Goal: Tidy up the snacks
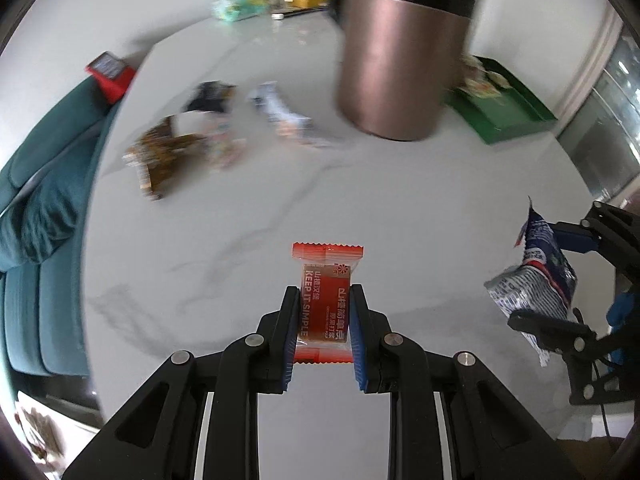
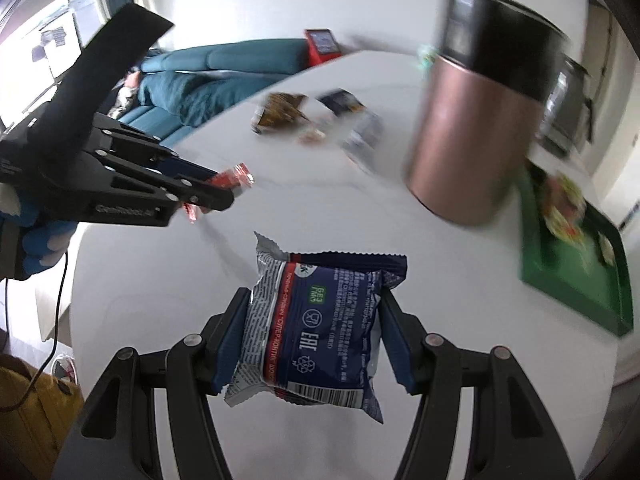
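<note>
A small red plastic-wrapped sweet (image 1: 326, 304) is clamped between the pads of the left tongs (image 1: 325, 294), above the white marbled desk (image 1: 240, 220). A blue-and-silver foil snack packet (image 2: 316, 328) is gripped in the right tongs (image 2: 314, 300). Bare desk lies ahead; the loose snacks (image 1: 192, 136) beside the copper-coloured canister (image 1: 400, 68) are blurred.

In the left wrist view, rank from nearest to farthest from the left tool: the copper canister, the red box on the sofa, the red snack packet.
1. Red snack packet, gripped in the left tool.
2. Copper canister, ahead and right on the table.
3. Red box, far left on the sofa, past the table's edge.
</note>
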